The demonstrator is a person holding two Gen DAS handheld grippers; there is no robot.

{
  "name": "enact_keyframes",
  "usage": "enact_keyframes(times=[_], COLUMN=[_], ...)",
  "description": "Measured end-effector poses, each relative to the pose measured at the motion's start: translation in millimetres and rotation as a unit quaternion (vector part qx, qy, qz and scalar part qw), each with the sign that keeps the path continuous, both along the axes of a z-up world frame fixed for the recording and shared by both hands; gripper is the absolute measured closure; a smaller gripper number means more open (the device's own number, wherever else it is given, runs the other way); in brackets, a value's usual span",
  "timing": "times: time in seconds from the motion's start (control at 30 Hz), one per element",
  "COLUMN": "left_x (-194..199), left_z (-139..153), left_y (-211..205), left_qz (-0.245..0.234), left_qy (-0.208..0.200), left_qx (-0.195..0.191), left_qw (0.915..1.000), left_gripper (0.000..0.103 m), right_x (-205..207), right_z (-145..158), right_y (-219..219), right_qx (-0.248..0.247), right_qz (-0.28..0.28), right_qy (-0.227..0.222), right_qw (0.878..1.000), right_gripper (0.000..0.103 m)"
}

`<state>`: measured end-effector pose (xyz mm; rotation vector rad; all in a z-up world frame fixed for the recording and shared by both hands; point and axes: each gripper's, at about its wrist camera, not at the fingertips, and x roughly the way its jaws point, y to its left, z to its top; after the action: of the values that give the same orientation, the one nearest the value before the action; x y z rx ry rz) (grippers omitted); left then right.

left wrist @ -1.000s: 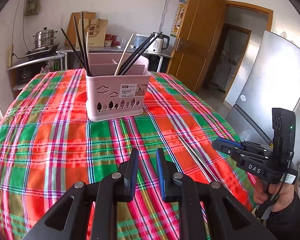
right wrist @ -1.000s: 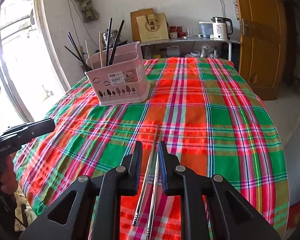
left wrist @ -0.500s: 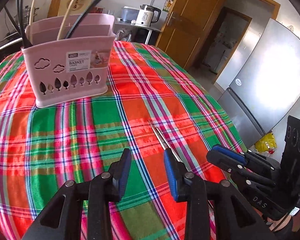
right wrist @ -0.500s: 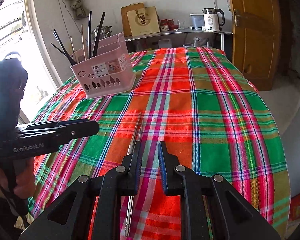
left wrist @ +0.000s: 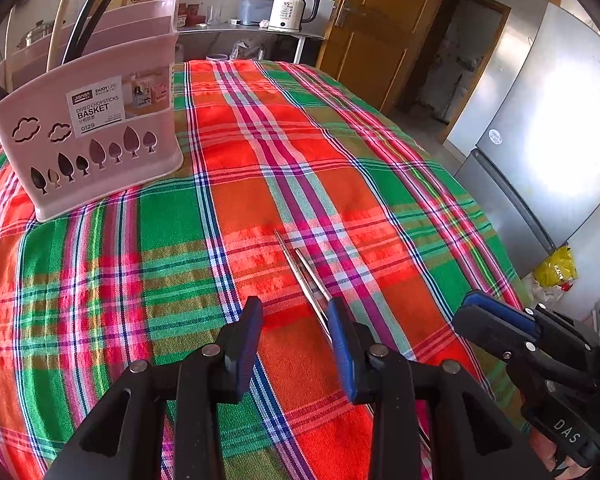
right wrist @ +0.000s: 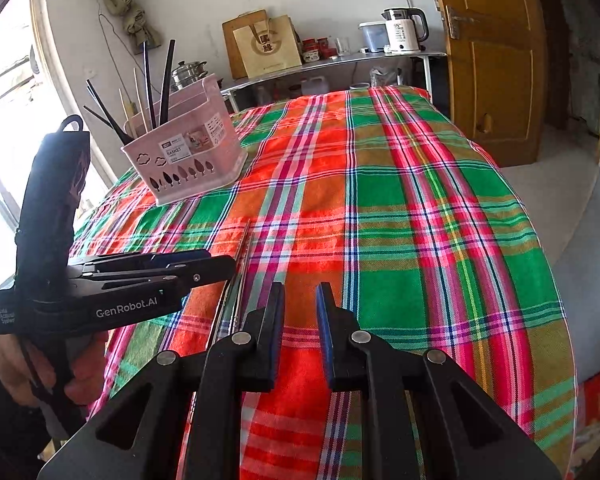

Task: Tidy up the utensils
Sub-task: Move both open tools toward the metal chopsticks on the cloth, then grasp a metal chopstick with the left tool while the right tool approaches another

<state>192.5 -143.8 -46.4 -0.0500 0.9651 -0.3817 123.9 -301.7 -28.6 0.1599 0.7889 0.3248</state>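
Pink plastic basket point(left wrist: 96, 136): rectangular, divided, with cloud and tree cut-outs in its front wall. Its label reads "DIVIED CHOPSTICKS BASKET 0129" and "ENJOY LIFE". It stands on the checked woven tablecloth point(left wrist: 260, 152) at 10 o'clock in the left wrist view. Black and pale chopsticks point(right wrist: 156, 80) stand upright or leaning in its compartments.

Metal chopsticks point(left wrist: 304, 276): two thin, shiny rods lying side by side on the cloth, well apart from the basket. In the left wrist view they run from frame centre toward 5 o'clock and pass under the right-hand finger.

Left gripper point(left wrist: 296, 344): black body, blue pads, jaws apart, empty, above the cloth. In the right wrist view its side reads "GenRobot.AI" at 9 o'clock.

Right gripper point(right wrist: 298, 332): same build, jaws apart with a narrower gap, empty. In the left wrist view its body reads "DAS" at 4 o'clock.

White electric kettle point(left wrist: 292, 10): marked "55", on a metal shelf at 12 o'clock.
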Motion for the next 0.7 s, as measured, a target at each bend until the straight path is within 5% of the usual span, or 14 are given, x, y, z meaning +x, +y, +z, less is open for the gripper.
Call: enact_keyframes(times=[0.3, 0.37, 0.6, 0.7], left_x=[-4.7, -5.2, -16.1, -22.7], left_z=[-2.6, -2.8, -2.2, -3.0], left_y=[-24.9, -23.8, 20.6, 51.1], left_qz=[-0.007, -0.008, -0.002, 0.012], left_qy=[-0.036, -0.036, -0.037, -0.033], left_qx=[0.093, 0.094, 0.086, 0.077], left_qw=[0.9950, 0.9949, 0.9956, 0.9964], left_gripper=[0.069, 0.069, 0.097, 0.097], right_x=[-0.6, -1.3, -2.3, -0.9], right_z=[2.4, 3.3, 8.1, 6.1], right_y=[0.5, 1.0, 11.0, 20.0], right_qx=[0.003, 0.004, 0.003, 0.002], right_qz=[0.002, 0.003, 0.016, 0.026], right_qy=[-0.003, -0.003, -0.009, -0.006], right_qw=[1.000, 1.000, 1.000, 1.000], right_gripper=[0.087, 0.087, 0.087, 0.087])
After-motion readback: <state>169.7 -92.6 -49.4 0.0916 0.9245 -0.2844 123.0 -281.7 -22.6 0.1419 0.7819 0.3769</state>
